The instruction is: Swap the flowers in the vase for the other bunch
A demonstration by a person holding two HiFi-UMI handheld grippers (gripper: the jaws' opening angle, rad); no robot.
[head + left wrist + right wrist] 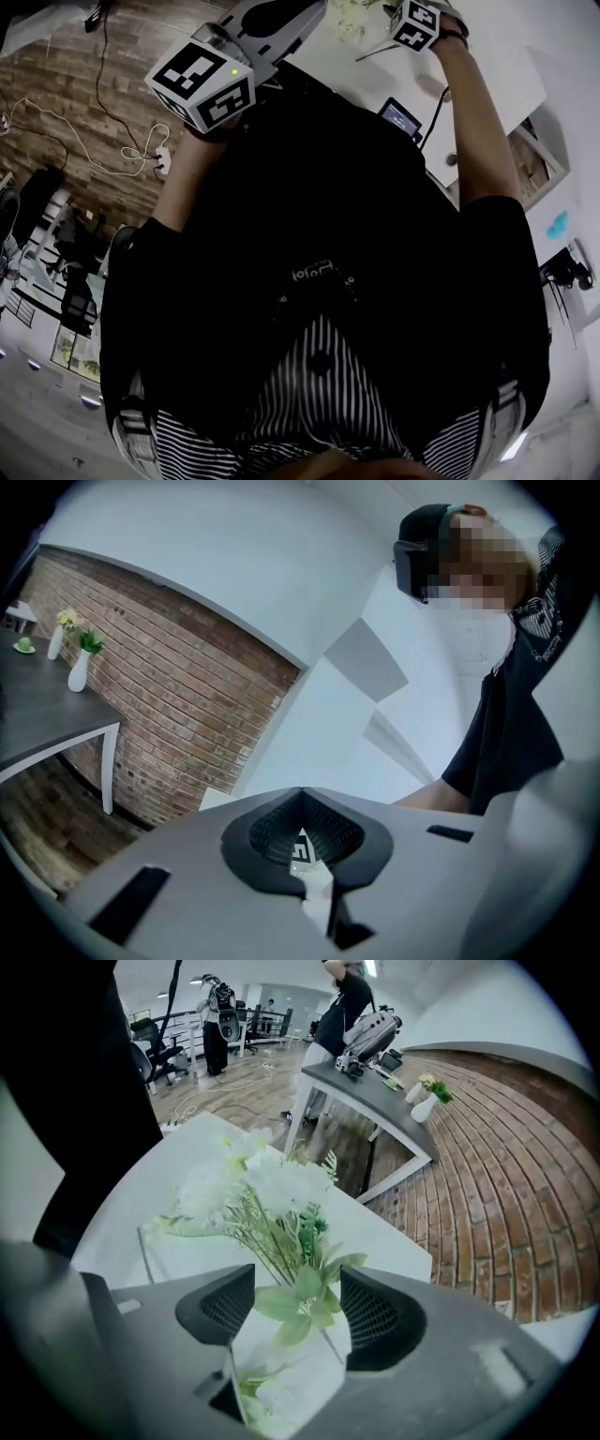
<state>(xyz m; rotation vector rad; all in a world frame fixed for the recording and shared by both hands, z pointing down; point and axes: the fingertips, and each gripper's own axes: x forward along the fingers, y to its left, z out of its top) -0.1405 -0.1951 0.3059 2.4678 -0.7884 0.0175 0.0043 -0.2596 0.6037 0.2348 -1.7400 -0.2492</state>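
Right claw [295,1299] stands open astride the leafy stems of a white flower bunch [267,1190] lying on the worktop [178,1147]. Left claw [302,797] is closed, empty. No vase shows nearby, so the swap looks unfinished.

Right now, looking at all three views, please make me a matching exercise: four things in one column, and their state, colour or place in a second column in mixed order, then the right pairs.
Things
1. left gripper
2. right gripper
3. flower bunch
4. small vase

Descriptions
a. stands on the dark table by the brick wall
b. jaws apart, green leaves between them
c. white blooms
d. jaws together, nothing held

Pairs: 1-d, 2-b, 3-c, 4-a
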